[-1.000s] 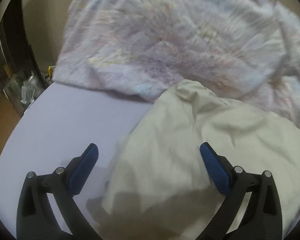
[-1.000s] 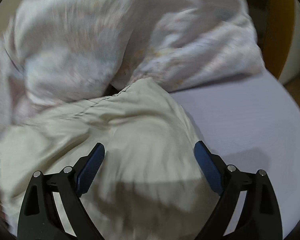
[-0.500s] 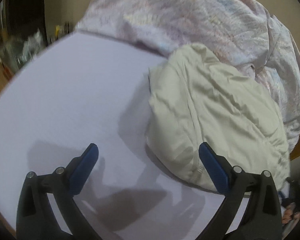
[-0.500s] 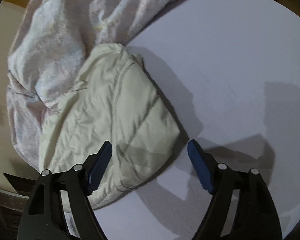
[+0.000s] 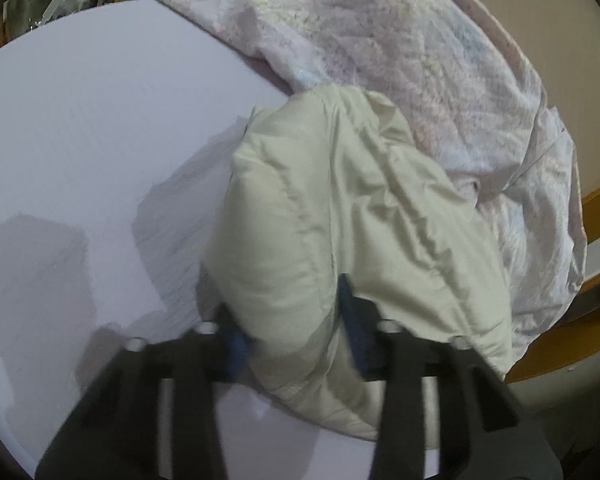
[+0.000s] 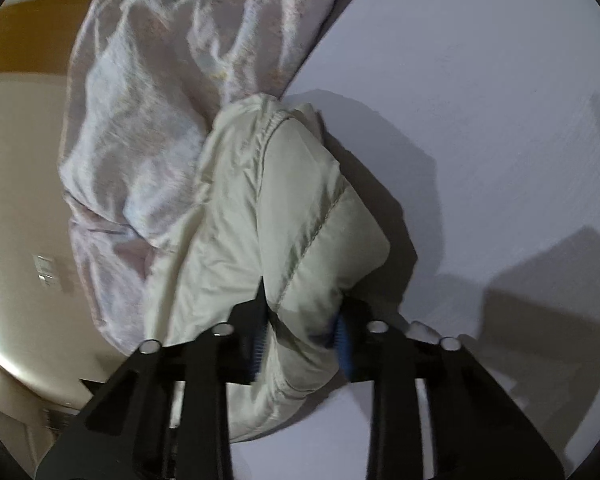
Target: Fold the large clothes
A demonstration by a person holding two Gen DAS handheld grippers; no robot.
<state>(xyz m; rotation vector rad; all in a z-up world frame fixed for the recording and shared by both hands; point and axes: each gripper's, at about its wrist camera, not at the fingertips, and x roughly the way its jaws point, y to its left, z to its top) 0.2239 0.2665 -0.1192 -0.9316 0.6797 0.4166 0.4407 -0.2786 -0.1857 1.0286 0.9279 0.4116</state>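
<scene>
Your left tool [image 5: 290, 330] has just closed on a puffy fold of the cream jacket [image 5: 340, 208] lying on the bed [image 5: 80, 120]; the right tool [image 6: 300, 334] likewise. Slick padding, so a quick lift could pop it loose or drag the blanket [image 5: 420, 52].

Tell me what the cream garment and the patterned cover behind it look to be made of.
Cream garment: looks like a padded, quilted jacket in smooth synthetic shell, faintly shiny; stitched channels puff between seams. Patterned cover: thin woven fabric, probably cotton or a blend, matte, with fine crumpled creases and a faded pastel print. Neither can be confirmed by sight alone.
</scene>
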